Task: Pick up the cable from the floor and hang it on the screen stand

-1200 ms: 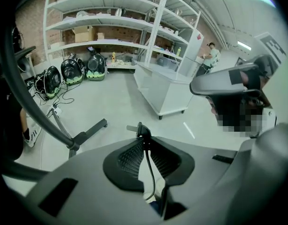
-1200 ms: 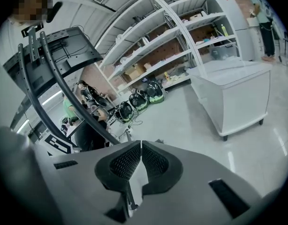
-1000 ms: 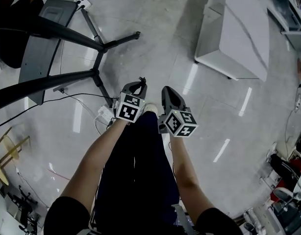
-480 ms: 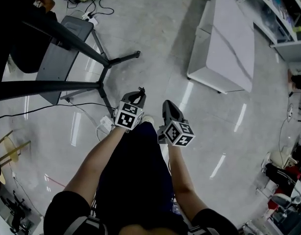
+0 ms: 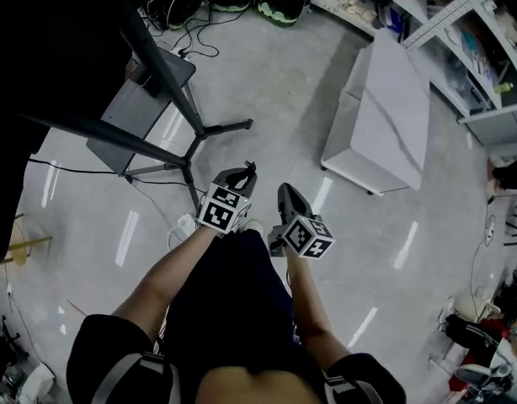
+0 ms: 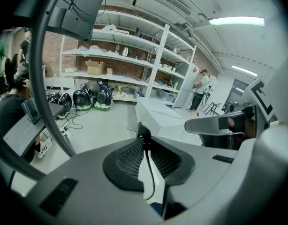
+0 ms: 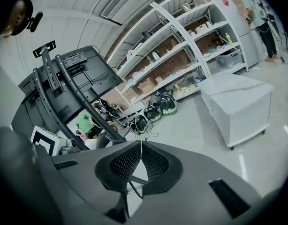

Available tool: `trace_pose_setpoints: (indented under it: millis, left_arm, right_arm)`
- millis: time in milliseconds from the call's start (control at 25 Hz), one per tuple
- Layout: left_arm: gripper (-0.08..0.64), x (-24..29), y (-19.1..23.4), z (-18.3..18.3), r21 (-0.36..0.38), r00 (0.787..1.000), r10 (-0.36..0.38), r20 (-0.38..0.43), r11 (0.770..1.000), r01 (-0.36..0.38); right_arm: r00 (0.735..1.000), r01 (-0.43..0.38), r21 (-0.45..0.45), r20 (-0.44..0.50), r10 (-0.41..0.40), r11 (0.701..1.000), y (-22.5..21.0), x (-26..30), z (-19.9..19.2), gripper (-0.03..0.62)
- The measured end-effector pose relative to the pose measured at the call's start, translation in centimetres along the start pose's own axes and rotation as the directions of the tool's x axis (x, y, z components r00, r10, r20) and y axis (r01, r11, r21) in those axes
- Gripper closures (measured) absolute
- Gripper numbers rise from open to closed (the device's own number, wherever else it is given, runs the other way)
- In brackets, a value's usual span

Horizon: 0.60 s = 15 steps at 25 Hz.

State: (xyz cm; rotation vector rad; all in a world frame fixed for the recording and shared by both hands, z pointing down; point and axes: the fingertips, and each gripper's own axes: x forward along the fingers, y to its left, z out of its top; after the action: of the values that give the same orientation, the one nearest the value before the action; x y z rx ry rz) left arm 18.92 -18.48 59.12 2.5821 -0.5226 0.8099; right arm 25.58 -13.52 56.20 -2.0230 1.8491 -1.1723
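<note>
Cable (image 6: 151, 177) pinched in left tool (image 6: 143, 134) — right tool (image 7: 141, 144) (tips pressed together) seemingly pinches it too.

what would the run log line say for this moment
phase: cable in hand | left gripper: shut on cable | right gripper: shut on cable | screen stand: cable not yet hung

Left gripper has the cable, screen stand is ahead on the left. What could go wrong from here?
1. The left gripper holds only a thin cable between its shut pads; it may slip out before reaching the screen stand.
2. The stand's legs splay over the floor close to the person's shoe; a step forward could trip, or any hanging slack could snag.
</note>
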Motion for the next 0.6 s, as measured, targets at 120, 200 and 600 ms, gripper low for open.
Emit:
trace_pose_setpoints:
  millis: [120, 200, 600]
  left_arm:
    - [0.511, -2.4, -0.3, 0.8, -0.02, 1.0, 0.014, 0.027, 1.0, -0.014]
    - [0.511, -3.9, -0.4, 1.4, -0.045, 0.999, 0.023, 0.048, 0.999, -0.021]
    - [0.511, -10.7, -0.2, 6.8, -0.075, 0.973, 0.082, 0.216, 0.995, -0.067]
  right_arm:
    - [1.0, -0.03, -0.04, 0.0, 0.03, 0.999, 2.6, -0.5, 0.5, 0.566]
    - [0.998, -0.062, -0.067, 0.006, 0.062, 0.996, 4.6, -0.8, 1.2, 0.566]
    - [0.982, -0.18, -0.195, 0.026, 0.189, 0.964, 12.0, -2.1, 5.1, 0.566]
